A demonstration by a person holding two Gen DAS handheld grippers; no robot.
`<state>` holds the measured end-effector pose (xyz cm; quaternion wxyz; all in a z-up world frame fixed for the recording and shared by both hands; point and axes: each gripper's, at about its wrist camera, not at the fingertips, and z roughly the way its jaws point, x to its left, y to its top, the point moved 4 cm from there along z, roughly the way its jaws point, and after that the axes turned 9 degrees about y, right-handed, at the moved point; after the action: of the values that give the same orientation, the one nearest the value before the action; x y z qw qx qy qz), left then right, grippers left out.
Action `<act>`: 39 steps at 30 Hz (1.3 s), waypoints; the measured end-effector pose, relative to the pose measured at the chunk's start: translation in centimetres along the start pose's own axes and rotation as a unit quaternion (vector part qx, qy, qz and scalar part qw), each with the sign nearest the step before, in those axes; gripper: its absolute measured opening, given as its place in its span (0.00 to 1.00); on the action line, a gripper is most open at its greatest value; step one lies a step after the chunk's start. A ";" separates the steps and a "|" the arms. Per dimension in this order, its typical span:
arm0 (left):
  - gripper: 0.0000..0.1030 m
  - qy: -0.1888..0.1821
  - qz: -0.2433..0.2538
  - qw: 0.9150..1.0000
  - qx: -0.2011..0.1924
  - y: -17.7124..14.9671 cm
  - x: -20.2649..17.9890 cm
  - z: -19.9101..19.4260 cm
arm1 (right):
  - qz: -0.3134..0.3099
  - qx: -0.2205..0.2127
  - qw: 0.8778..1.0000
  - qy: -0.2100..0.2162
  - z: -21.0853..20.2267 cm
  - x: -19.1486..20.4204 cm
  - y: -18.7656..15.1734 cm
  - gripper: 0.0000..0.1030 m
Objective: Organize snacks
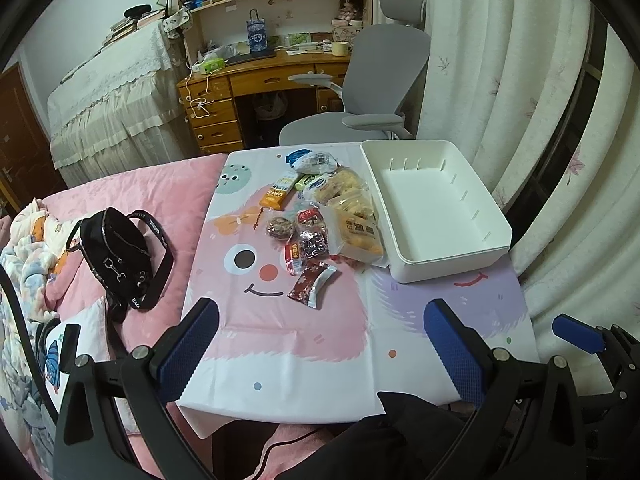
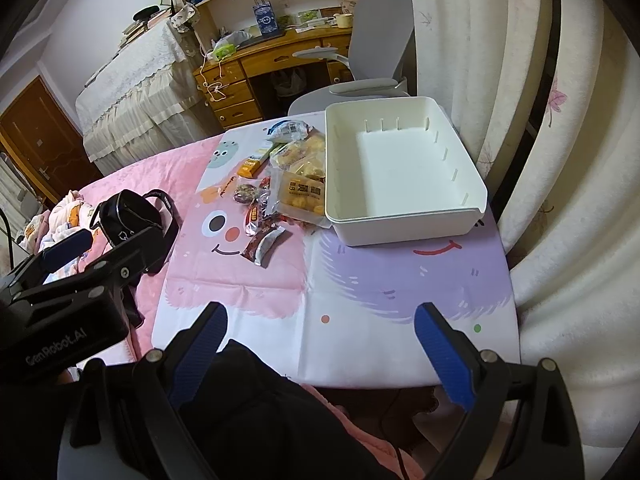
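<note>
A pile of wrapped snacks (image 1: 320, 212) (image 2: 282, 184) lies on a cartoon-print mat (image 1: 304, 328) (image 2: 360, 280) spread over a pink bed. A dark red packet (image 1: 312, 282) (image 2: 264, 246) sits nearest me. An empty white bin (image 1: 436, 204) (image 2: 400, 168) stands just right of the pile. My left gripper (image 1: 322, 346) is open over the mat's near edge, holding nothing. My right gripper (image 2: 322, 346) is open too, hovering over the mat's front part, short of the bin. The right gripper's blue pad (image 1: 578, 334) peeks in at the left wrist view's right edge.
A black shoulder bag (image 1: 120, 256) (image 2: 128, 212) lies on the pink bedspread left of the mat. A grey office chair (image 1: 376, 88) and a wooden desk (image 1: 260, 84) stand beyond the bed. Curtains (image 1: 500, 80) hang at the right. A dark cloth (image 2: 260, 412) lies below the grippers.
</note>
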<state>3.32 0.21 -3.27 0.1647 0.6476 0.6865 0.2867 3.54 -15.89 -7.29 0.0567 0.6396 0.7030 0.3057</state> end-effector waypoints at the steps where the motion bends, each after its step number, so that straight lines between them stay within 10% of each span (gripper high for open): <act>1: 0.99 -0.001 0.000 1.000 0.000 0.0 0.2 0.0 | 0.001 0.001 1.000 0.000 -0.1 -0.1 0.0 0.92; 27: 0.99 -0.058 0.020 0.997 0.043 3.4 10.5 5.7 | 0.042 0.012 0.999 -0.016 5.8 8.7 3.0 0.92; 39: 0.94 -0.128 0.067 0.983 0.111 4.2 15.0 10.7 | 0.093 0.012 0.994 -0.063 8.4 13.3 2.7 0.92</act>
<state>11.48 16.92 -6.93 0.1590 0.7380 0.6420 0.1337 7.52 -0.48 -8.55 0.0641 0.7212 0.6389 0.2600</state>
